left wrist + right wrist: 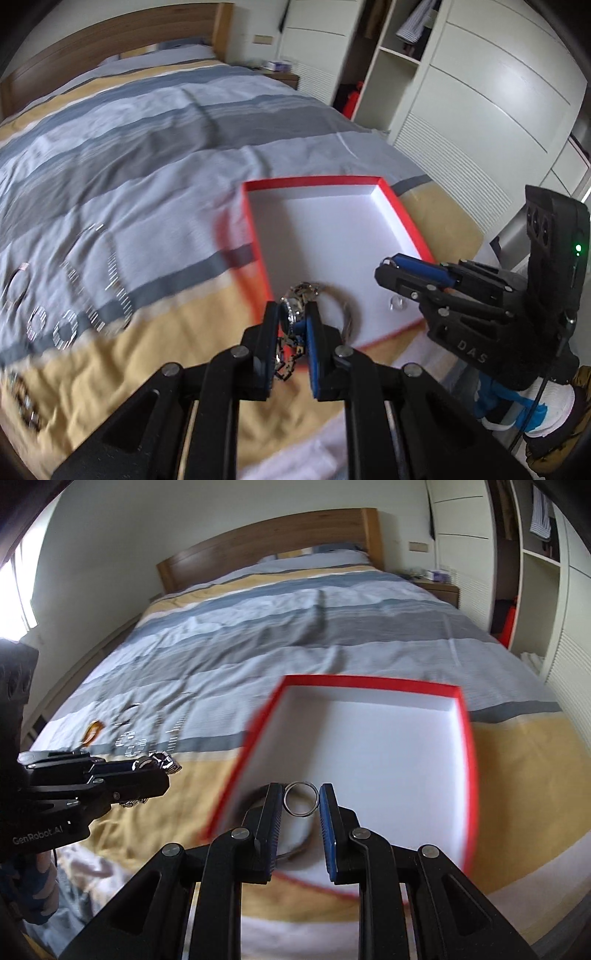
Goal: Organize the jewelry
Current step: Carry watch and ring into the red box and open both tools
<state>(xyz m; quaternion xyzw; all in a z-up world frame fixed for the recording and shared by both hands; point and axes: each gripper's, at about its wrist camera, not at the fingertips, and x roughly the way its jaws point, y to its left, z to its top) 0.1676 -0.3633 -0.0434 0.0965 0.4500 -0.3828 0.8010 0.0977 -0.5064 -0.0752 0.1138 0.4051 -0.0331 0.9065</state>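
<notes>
My left gripper (295, 325) fingers pinch a limp, slippery watch (295, 295); right gripper (301, 801) fingers clamp a stiff ring (301, 799) by its rim, both over the box (467, 738) at 12 o'clock on the bed (295, 627)

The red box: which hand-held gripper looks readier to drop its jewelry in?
Right, probably. The right hand-held gripper holds its ring over the red box floor; the left hand-held gripper, gripping a metal watch, hangs nearer the box's edge.
</notes>
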